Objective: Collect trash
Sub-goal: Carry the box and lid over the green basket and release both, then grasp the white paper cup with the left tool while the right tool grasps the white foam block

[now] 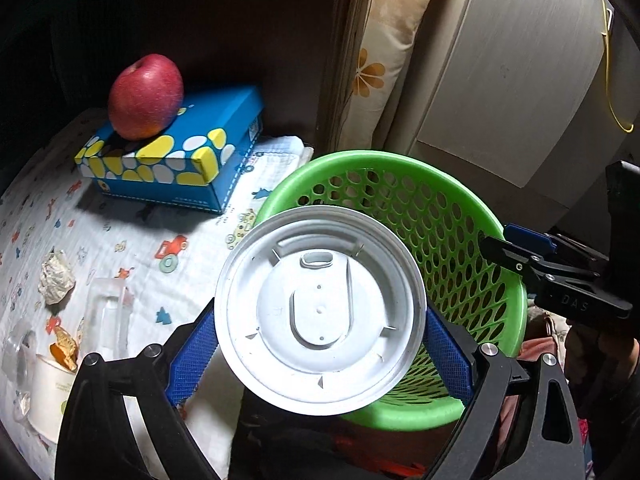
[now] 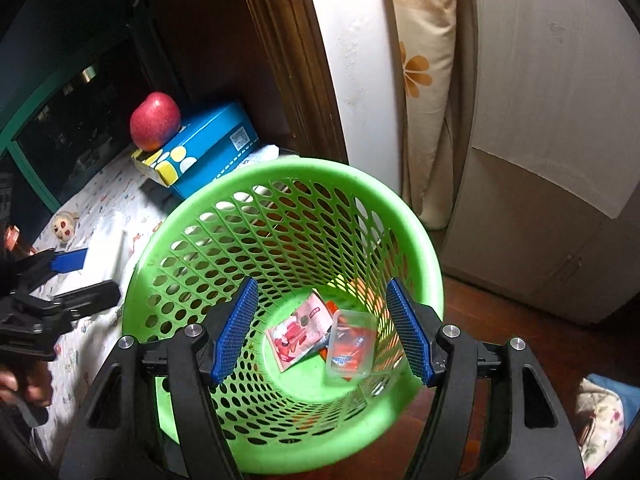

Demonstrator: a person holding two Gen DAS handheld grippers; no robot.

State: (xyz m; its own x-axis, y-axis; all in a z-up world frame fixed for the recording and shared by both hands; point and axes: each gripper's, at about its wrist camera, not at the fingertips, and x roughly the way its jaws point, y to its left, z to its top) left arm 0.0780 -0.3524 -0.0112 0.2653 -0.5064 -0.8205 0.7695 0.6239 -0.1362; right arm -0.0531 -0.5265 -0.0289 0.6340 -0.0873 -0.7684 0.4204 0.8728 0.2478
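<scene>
Red apple (image 1: 146, 96) atop a blue box with yellow and white spots (image 1: 176, 152), on a white cloth printed with small vehicles (image 1: 132, 236); dark wooden frame (image 2: 288, 64), cream floral cushion (image 2: 426, 80) upright beside a pale cabinet (image 2: 552, 120).

Printed cloth-covered surface (image 1: 132, 236) with blue tissue box (image 1: 180, 160), crumpled paper wad (image 1: 56, 278), paper cup (image 1: 50, 396), clear plastic packaging (image 1: 108, 312).

The white lid (image 1: 320, 310) hides the green basket's (image 1: 460, 240) floor; the paper cup (image 1: 50, 396) is cut off at the left edge.
</scene>
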